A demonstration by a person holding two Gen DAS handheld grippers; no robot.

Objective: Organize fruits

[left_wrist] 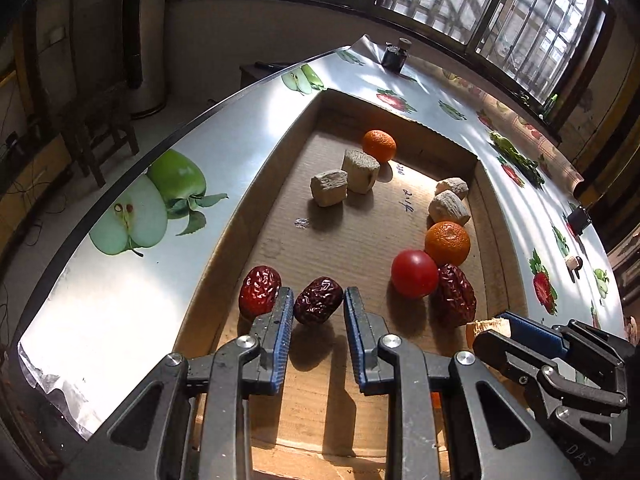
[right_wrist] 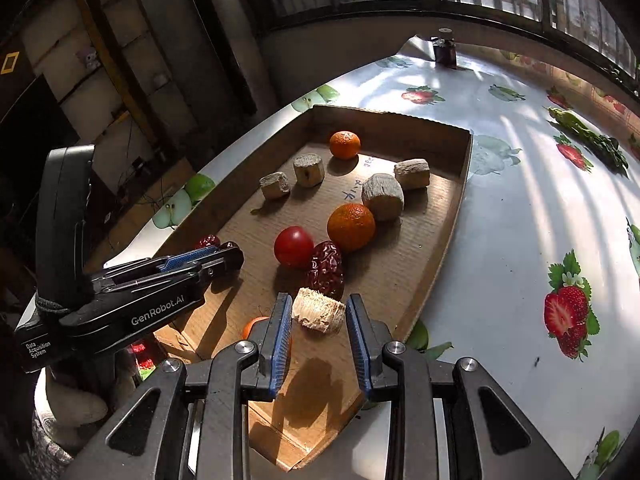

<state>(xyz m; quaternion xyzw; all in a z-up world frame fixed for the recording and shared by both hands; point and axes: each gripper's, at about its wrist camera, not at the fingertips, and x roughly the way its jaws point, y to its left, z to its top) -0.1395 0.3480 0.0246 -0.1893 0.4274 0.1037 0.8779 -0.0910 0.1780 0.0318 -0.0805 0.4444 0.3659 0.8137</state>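
Both my grippers are holding fruit over the cardboard tray (left_wrist: 256, 184).

My left gripper (left_wrist: 319, 304) is clamped on a dark red date (left_wrist: 318, 301), lifted just above the tray floor beside another date (left_wrist: 259, 290). My right gripper (right_wrist: 319, 312) is clamped on a pale fibrous chunk (right_wrist: 319, 314). Beyond it lie a third date (right_wrist: 327, 270), a tomato (right_wrist: 294, 247), two oranges and four more chunks.

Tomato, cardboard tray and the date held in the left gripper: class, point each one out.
tomato (left_wrist: 414, 273), left wrist view, middle of its red skin.
cardboard tray (right_wrist: 390, 122), right wrist view, far wall.
date (left_wrist: 319, 301), left wrist view, wrinkled middle, between the fingers.
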